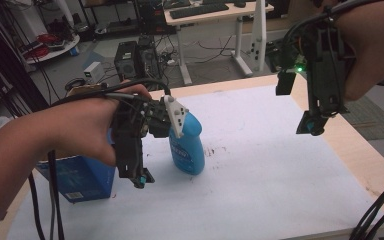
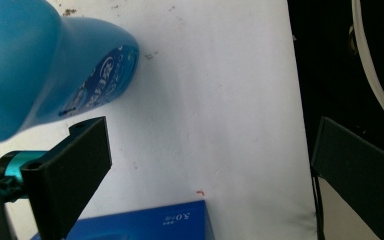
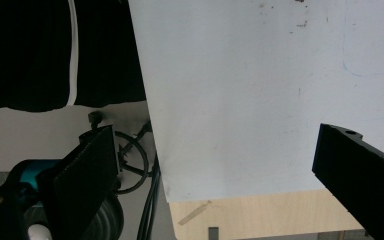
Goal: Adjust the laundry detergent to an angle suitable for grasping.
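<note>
A blue plastic bottle [image 1: 189, 146] stands on the white sheet [image 1: 260, 150] that covers the table. My left gripper [image 1: 136, 176] hangs just left of it, pointing down at the sheet between the bottle and a blue box [image 1: 80, 179]. In the left gripper view its jaws [image 2: 207, 135] stand wide apart over bare sheet, with the bottle [image 2: 40, 65] at upper left and the box [image 2: 145, 225] at the bottom. My right gripper [image 1: 297, 104] is raised above the table's far right corner, open. Between its jaws [image 3: 215, 135] lie the sheet's edge and a wooden strip [image 3: 260, 215].
The wooden table edge [image 1: 360, 150] runs along the right side of the sheet. Cables [image 3: 140, 165] lie on the floor beyond the table's edge. Desks, computer cases and more cables fill the room behind the table.
</note>
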Motion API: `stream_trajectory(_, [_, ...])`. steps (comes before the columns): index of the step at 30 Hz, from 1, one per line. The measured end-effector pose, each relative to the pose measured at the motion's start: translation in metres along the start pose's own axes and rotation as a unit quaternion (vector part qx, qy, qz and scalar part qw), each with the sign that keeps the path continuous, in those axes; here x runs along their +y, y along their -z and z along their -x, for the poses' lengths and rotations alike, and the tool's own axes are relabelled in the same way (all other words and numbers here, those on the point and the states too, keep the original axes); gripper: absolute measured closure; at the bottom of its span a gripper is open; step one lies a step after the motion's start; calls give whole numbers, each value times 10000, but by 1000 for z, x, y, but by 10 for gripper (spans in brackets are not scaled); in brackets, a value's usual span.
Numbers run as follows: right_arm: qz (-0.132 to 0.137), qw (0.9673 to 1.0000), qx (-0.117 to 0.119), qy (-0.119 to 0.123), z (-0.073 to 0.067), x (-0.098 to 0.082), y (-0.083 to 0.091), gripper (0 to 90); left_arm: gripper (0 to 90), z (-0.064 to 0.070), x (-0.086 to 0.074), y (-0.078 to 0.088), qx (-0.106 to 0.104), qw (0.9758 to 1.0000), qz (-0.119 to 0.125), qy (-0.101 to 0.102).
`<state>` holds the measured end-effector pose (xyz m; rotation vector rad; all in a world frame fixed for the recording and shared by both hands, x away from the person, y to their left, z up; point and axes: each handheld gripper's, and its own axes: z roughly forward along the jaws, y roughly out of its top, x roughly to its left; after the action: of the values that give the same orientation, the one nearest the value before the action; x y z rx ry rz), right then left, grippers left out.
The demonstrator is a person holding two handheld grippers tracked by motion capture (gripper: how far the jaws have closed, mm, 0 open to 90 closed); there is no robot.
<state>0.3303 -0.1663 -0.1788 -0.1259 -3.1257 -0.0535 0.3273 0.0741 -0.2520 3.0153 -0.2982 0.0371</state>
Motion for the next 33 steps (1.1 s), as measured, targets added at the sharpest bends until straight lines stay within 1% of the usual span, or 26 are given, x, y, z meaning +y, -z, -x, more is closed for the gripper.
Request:
stream_trajectory(3, [76, 10000, -18, -16, -2, 2, 0, 37, 25, 4, -5, 3, 5, 10000, -24, 18])
stream_trajectory(4, [149, 9999, -9, -61, -3, 3, -2, 37, 25, 5, -8, 5, 12, 10000, -50, 35])
stream_trajectory(6, [164, 9998, -8, -60, -4, 4, -3, 37, 25, 7, -12, 7, 37, 9999, -91, 63])
stream_trajectory(8, [242, 9996, -14, -168, -5, 5, -7, 37, 25, 10, -18, 11, 73, 9999, -98, 108])
stream_trajectory(10, [283, 9994, -28, -187, -5, 6, -8, 37, 25, 11, -21, 12, 95, 9998, -79, 129])
stream_trajectory(11, [375, 9990, -70, -246, -5, 7, -11, 37, 25, 11, -23, 13, 107, 9998, -91, 124])
stream_trajectory(12, [375, 9990, -70, -246, -5, 7, -11, 37, 25, 12, -25, 14, 121, 9998, -93, 140])
stream_trajectory(13, [530, 9979, -143, -357, -5, 7, -14, 37, 25, 13, -28, 15, 125, 9998, -88, 161])
stream_trajectory(14, [530, 9979, -143, -357, -5, 7, -14, 37, 25, 13, -28, 15, 125, 9998, -88, 161])
stream_trajectory(16, [770, 9957, -190, -487, -4, 7, -17, 37, 25, 15, -31, 16, 120, 9997, -94, 184])
stream_trajectory(17, [770, 9957, -190, -487, -4, 7, -17, 37, 25, 15, -31, 16, 120, 9997, -94, 184])
stream_trajectory(18, [887, 9942, -199, -571, -3, 7, -18, 37, 25, 16, -34, 17, 132, 9997, -101, 177])
stream_trajectory(19, [1179, 9898, -244, -761, -1, 7, -23, 37, 25, 17, -36, 17, 121, 9997, -93, 194])
stream_trajectory(20, [1179, 9898, -244, -761, -1, 7, -23, 37, 25, 17, -36, 17, 121, 9997, -93, 194])
stream_trajectory(21, [1311, 9874, -245, -848, -1, 7, -25, 37, 25, 17, -38, 18, 132, 9997, -106, 180])
stream_trajectory(22, [1545, 9824, -229, -1029, 1, 7, -31, 37, 25, 18, -39, 18, 137, 9997, -102, 193])
stream_trajectory(24, [1843, 9753, -183, -1204, 3, 8, -37, 37, 25, 19, -41, 19, 151, 9996, -101, 202])
stream_trajectory(25, [2004, 9709, -161, -1304, 4, 8, -41, 37, 25, 19, -42, 19, 161, 9996, -85, 200])
stream_trajectory(26, [2004, 9709, -161, -1304, 4, 8, -41, 37, 25, 19, -42, 19, 161, 9996, -85, 200])
stream_trajectory(27, [2136, 9673, -132, -1364, 5, 9, -44, 37, 25, 20, -43, 20, 165, 9996, -88, 217])
stream_trajectory(28, [2418, 9568, -182, -1604, 7, 11, -53, 37, 25, 21, -44, 20, 167, 9996, -74, 232])
stream_trajectory(29, [2418, 9568, -182, -1604, 7, 11, -53, 37, 25, 21, -44, 20, 167, 9996, -74, 232])
stream_trajectory(30, [2494, 9540, -181, -1655, 8, 12, -56, 37, 25, 22, -44, 20, 162, 9995, -75, 259])
stream_trajectory(31, [2726, 9438, -256, -1852, 10, 12, -63, 37, 25, 22, -45, 20, 161, 9995, -65, 257])
stream_trajectory(32, [2726, 9438, -256, -1852, 10, 12, -63, 37, 25, 22, -45, 20, 161, 9995, -65, 257])
stream_trajectory(33, [2754, 9428, -255, -1861, 11, 12, -65, 37, 25, 22, -45, 20, 161, 9995, -65, 257])
